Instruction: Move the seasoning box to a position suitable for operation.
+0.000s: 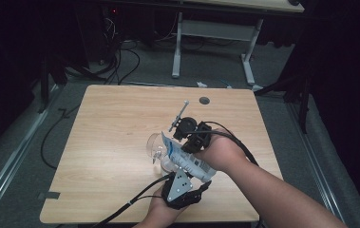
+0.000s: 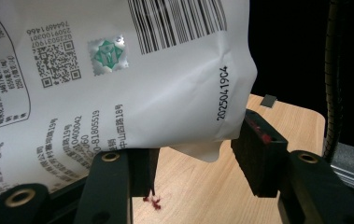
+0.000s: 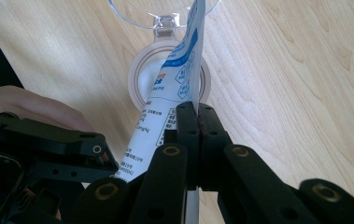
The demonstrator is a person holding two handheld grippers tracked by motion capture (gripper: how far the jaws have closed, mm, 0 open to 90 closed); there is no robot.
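Right gripper point(image 3: 198, 114) fingers pinch crinkled white pouch point(image 2: 118, 84); left gripper point(image 2: 195, 163) fingers apart, straddling it.

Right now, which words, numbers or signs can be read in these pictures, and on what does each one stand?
All are on the white pouch:
"2025041904" is a printed code near its edge.
"7644691466" stands under the barcode, printed upside down.
"-81805519" is part of a number in the small text.
The QR code, the green seal and the other small print are too small or blurred to read.
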